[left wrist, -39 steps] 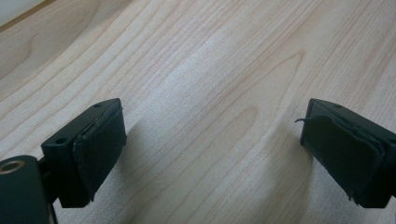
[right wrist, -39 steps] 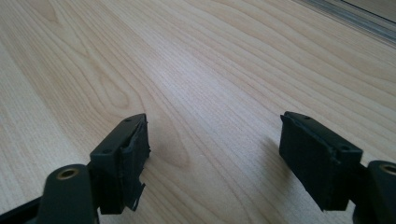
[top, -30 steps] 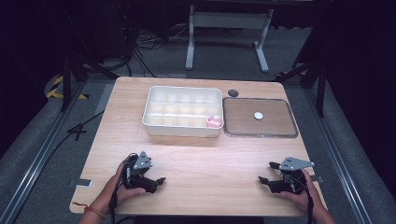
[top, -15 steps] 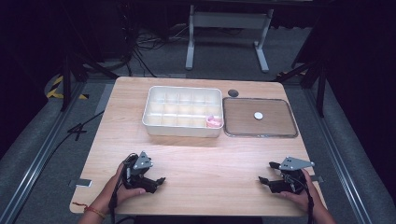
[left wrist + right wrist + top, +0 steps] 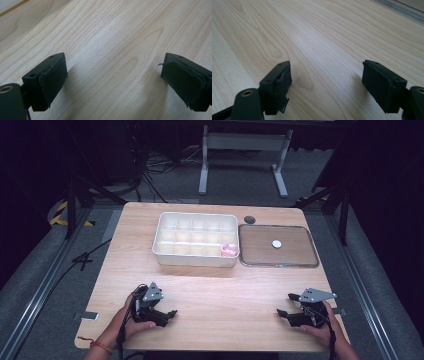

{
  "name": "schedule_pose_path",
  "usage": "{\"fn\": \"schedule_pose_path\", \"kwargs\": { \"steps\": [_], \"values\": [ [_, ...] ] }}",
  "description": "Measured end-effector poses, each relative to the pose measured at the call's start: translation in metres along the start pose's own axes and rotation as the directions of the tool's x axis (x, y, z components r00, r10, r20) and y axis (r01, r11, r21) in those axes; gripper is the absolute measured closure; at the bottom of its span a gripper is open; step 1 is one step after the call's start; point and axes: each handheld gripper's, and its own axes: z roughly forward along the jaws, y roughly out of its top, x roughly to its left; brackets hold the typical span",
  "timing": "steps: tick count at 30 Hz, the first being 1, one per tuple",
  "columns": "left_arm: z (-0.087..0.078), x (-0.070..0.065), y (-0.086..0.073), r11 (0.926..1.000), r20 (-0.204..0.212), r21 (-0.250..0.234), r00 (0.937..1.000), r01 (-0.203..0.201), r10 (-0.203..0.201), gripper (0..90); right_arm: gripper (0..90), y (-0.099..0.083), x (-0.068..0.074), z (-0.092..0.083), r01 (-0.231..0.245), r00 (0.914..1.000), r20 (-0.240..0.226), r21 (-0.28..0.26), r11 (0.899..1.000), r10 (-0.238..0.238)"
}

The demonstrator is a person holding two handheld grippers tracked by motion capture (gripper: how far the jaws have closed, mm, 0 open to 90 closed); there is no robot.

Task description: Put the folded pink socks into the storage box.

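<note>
Both grippers rested low on the near part of the wooden desk (image 5: 215, 290), one in each hand, and neither held anything. The left gripper (image 5: 167, 316) had its jaws spread wide over bare wood, as its own view showed (image 5: 113, 75), and the right gripper (image 5: 284, 312) likewise stood wide open with nothing between the jaws (image 5: 325, 80). Well apart from both, toward the far side of the desk, sat a white compartment tray (image 5: 196, 257); a small pink item (image 5: 229, 251) lay in its near right corner compartment. Just beside the tray on its right lay a flat clear lid (image 5: 278, 261) with a small white disc (image 5: 276, 243) on it, and a dark round spot (image 5: 249, 219) showed behind the two. The likely risk lay in the reach forward: the pink item sat deep between thin dividers, so wide jaws could catch on a divider or the rim and shove the light tray, perhaps against the lid. The lid's low, flat edge would also be hard to pinch and might slide instead.
</note>
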Motion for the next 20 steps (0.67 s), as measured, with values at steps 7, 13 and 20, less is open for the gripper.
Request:
{"fn": "schedule_pose_path", "kwargs": {
  "steps": [7,13,20],
  "values": [
    [0.0,0.0006,0.0002,1.0,-0.004,0.0,1.0,-0.008,0.008,6.9,23.4,0.0005,0.0001,0.0005,-0.004,1.0,0.0,0.0,1.0,0.004],
    [0.0006,0.0007,0.0004,1.0,-0.001,-0.002,1.0,-0.007,0.007,6.6,23.4,0.0005,0.0001,0.0005,-0.005,1.0,0.0,0.0,1.0,0.005],
    [0.0011,0.0005,0.0004,1.0,0.005,-0.002,1.0,-0.001,0.001,6.5,23.4,0.0005,0.0001,0.0006,-0.004,1.0,-0.001,0.0,1.0,0.004]
  ]
}}
